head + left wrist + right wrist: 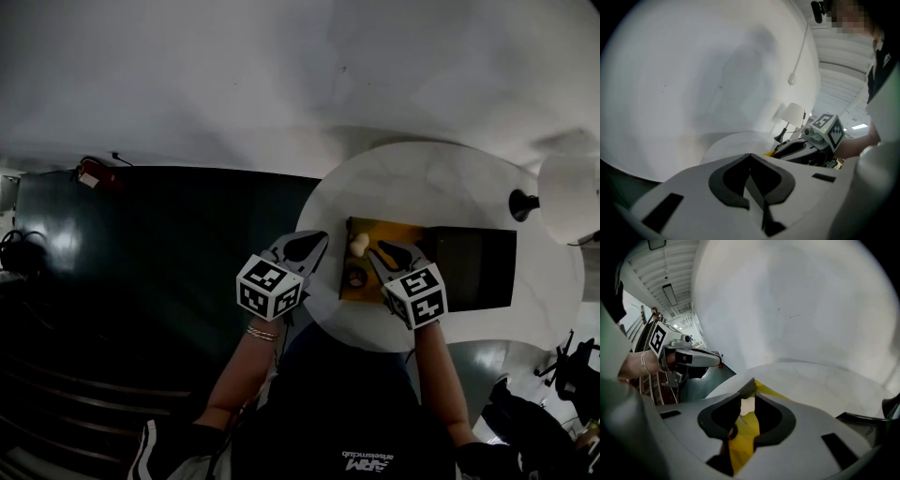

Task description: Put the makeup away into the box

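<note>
Left claw (pixel 750 155): jaws fully closed, tip against tip, with nothing between them. It is held over the left edge of the round white worktop (pixel 422 178), just left of the yellow tray (pixel 398 230).

Right claw (pixel 747 389): jaws partly apart, gripping nothing. It points steeply down over the near right part of the yellow tray, and the tray surface shows through the gap.

Makeup: 2 items lie on the tray, between the 2 claws in the head view. The cream-coloured item (pixel 358 244) lies at the far side. The dark round item (pixel 356 277) lies nearer the person. Both are outside the box.

Black box (pixel 473 267): rests on the worktop against the right side of the tray. Its interior is too dark to read.

White lamp (pixel 570 199): stands at the right edge of the worktop, well apart from both claws.
</note>
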### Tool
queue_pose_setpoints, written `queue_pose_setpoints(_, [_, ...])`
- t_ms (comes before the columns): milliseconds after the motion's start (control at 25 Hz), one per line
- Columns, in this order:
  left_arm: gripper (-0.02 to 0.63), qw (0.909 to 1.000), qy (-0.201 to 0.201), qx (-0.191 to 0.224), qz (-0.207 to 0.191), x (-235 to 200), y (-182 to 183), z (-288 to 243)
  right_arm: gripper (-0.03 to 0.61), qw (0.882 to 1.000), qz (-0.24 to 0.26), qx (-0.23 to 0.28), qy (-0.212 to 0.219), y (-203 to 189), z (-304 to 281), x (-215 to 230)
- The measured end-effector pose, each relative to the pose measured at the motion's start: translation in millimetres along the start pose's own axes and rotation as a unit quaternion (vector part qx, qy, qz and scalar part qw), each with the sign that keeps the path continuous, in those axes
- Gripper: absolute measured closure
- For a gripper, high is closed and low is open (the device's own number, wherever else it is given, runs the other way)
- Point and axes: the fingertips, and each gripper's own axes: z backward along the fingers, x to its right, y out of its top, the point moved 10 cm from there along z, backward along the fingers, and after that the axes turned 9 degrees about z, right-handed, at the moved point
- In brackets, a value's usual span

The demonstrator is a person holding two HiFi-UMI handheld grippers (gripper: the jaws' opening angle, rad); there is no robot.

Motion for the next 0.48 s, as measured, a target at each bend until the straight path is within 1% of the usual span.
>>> queue_pose_setpoints(80, [0.597,1.0,-0.002,0.006,-0.008,5,5,0,0.476,1.0,0.002,0.01,-0.008,3,9,2])
queue_pose_setpoints(240, [0.595,0.9996,-0.003,0.018,-0.023,15,14,-1,0.505,0.999,0.001,0.033,-0.018,6,29,5])
queue_pose_setpoints(360, [0.597,0.999,0.003,0.03,-0.033,25,21,-1,0.532,0.998,0.005,0.053,-0.028,8,47,10])
queue_pose_setpoints(480, [0.597,0.9978,0.013,0.042,-0.049,35,28,-2,0.54,0.997,0.013,0.07,-0.04,9,63,17])
